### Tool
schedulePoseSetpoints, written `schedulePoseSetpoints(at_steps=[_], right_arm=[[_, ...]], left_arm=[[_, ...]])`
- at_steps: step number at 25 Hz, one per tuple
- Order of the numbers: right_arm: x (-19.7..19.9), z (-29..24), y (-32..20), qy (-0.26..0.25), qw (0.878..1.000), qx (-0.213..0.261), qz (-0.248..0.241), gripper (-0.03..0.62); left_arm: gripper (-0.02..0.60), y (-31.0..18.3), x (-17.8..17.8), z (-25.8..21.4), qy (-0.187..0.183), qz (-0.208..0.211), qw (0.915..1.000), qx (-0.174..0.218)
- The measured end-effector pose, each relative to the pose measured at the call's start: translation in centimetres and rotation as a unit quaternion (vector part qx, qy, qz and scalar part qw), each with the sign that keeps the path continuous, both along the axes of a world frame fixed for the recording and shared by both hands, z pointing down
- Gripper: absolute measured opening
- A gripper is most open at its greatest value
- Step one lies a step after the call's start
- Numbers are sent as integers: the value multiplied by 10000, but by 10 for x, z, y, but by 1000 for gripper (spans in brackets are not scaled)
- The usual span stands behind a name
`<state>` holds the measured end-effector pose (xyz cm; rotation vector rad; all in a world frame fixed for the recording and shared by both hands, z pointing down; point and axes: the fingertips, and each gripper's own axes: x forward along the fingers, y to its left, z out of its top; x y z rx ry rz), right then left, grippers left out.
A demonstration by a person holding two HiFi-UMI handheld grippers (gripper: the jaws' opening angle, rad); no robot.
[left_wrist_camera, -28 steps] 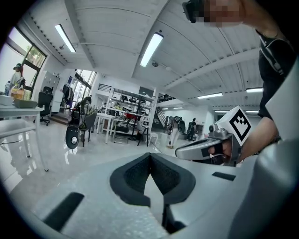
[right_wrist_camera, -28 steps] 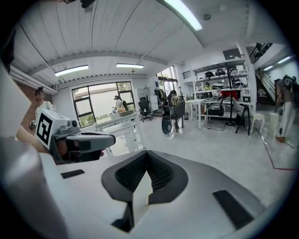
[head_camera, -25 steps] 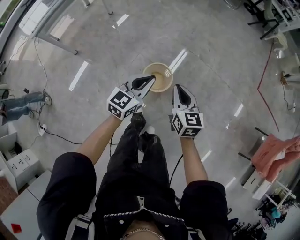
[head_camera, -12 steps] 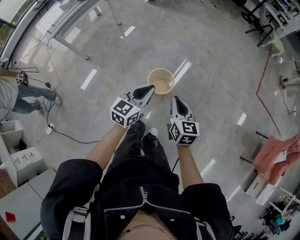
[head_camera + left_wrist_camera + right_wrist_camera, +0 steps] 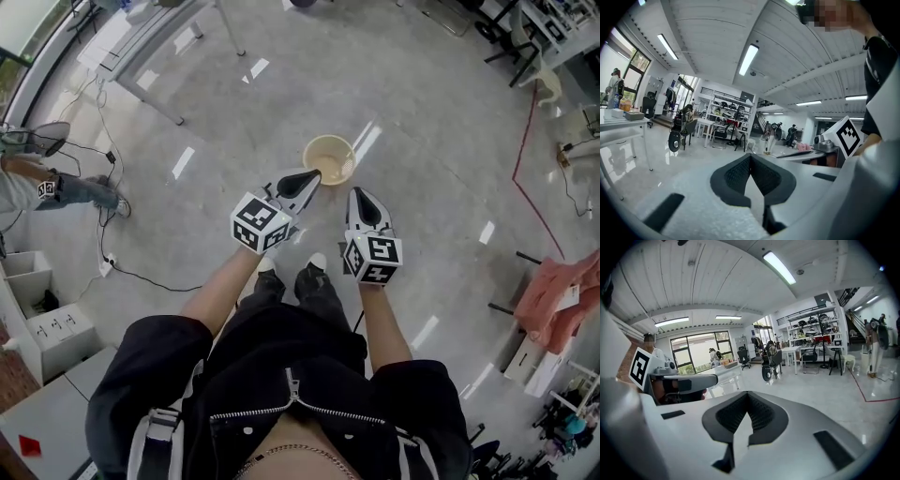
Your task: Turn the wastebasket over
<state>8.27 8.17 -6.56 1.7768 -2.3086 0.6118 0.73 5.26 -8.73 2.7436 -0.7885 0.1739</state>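
A beige wastebasket (image 5: 330, 158) stands upright on the grey floor, its open mouth facing up, in the head view. My left gripper (image 5: 315, 174) is shut with nothing in it; its tip overlaps the basket's near rim in that view, well above it. My right gripper (image 5: 359, 194) is also shut and empty, just right of and nearer than the basket. Both gripper views look level across the room; the left gripper (image 5: 751, 157) and the right gripper (image 5: 748, 393) show their jaws closed tip to tip. The basket appears in neither gripper view.
The person's shoes (image 5: 317, 262) stand just behind the grippers. A table's legs (image 5: 155, 103) are at the far left, a cable (image 5: 141, 274) trails on the floor at left, red tape (image 5: 525, 141) runs at right. Another person (image 5: 37, 187) stands far left.
Both grippers have risen and drawn back from the basket, staying shut. The person has straightened up, so the basket looks smaller and farther away.
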Motion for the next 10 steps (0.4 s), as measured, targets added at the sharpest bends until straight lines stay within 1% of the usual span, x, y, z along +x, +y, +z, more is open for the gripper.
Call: schedulePoseSetpoints(at_steps=[5, 10], right_arm=[[-24, -10, 13, 26, 9998, 49, 209, 9], [-50, -21, 25, 67, 9996, 114, 234, 9]], left_arm=[[3, 12, -26, -7, 90, 48, 9999, 7], [3, 21, -51, -17, 166, 57, 9998, 48]])
